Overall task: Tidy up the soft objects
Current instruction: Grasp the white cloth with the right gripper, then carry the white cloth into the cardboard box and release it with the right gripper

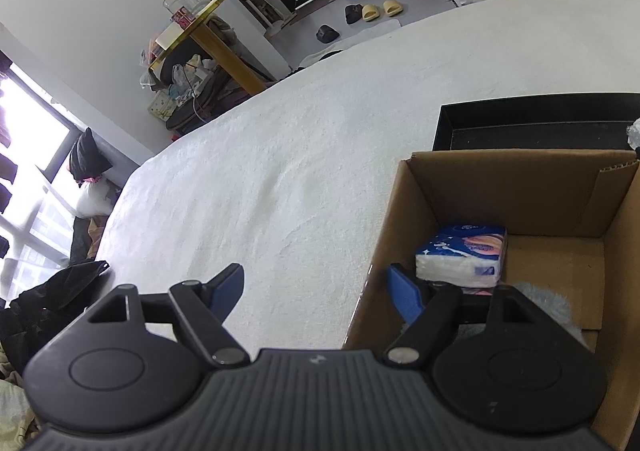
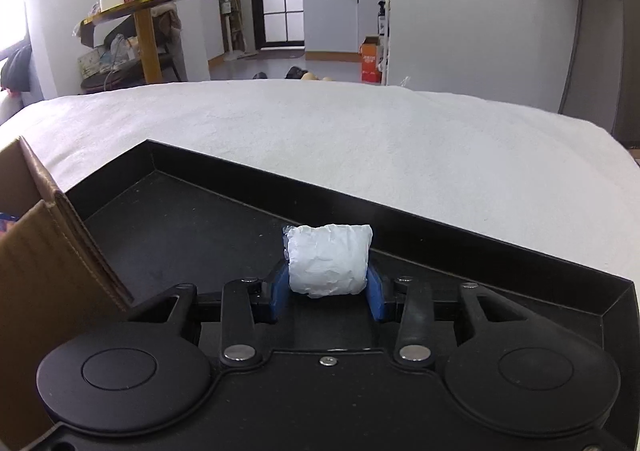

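My right gripper [image 2: 328, 293] clamps white packet [image 2: 329, 261] above black tray [image 2: 440, 227]. My left gripper [image 1: 320, 287] spread wide, straddling cardboard box [image 1: 520, 187] wall; tissue pack [image 1: 460, 255] inside.

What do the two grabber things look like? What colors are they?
Both look alike. The left gripper and right gripper have black bodies with two big round discs, black link arms joined by shiny silver pins, and blue pads on the fingers. The left one has a ribbed grey middle. No cables or sleeves show.

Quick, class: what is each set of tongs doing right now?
Left tongs: open, holding nothing.
Right tongs: closed on a white wrapped pack.
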`<state>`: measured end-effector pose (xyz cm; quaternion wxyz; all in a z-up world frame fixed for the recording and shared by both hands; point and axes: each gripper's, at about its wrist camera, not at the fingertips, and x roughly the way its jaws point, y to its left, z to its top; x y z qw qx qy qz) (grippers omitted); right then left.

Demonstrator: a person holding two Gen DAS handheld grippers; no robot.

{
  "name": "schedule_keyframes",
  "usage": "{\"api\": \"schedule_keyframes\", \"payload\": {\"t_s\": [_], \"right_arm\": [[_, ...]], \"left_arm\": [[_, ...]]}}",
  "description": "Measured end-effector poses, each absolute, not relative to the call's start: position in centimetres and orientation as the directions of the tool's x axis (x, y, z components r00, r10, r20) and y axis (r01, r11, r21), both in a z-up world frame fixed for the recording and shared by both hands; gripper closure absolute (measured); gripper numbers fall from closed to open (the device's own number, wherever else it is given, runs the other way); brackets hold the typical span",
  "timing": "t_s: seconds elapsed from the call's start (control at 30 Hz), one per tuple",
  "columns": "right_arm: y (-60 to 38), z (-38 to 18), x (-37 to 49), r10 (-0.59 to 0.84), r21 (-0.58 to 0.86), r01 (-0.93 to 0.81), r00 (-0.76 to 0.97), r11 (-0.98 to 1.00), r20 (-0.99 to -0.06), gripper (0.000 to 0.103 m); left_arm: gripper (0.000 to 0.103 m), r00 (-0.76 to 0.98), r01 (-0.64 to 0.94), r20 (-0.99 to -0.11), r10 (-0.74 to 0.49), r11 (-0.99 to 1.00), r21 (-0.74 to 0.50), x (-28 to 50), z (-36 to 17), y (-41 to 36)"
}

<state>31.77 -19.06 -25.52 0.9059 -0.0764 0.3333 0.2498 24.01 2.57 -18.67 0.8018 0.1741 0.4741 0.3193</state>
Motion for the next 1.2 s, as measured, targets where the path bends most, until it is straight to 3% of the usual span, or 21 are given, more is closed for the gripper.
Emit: {"api": "schedule_keyframes", "payload": {"t_s": [0.57, 0.8, 1.2], "right_arm": [[-20.9, -22.7, 30.1, 0.408, 0.101, -0.472, 0.613, 0.876, -0.676, 0.065], [-20.7, -21.5, 27.8, 0.385, 0.058, -0.484, 0.611, 0.873, -0.692, 0.065], [-21.4, -18.0, 23.6, 0.363, 0.033, -0.45, 0.675, 0.893, -0.642, 0.065]], "left_arm": [[0.026, 0.391, -0.302, -0.702, 0.596, 0.803, 0.514, 22.2, -18.4, 1.6], [0.026, 0.43, -0.284, -0.726, 0.538, 0.843, 0.457, 20.7, -18.0, 1.5], [0.026, 0.517, -0.248, -0.749, 0.415, 0.91, 0.333, 18.2, -16.3, 2.0]]}}
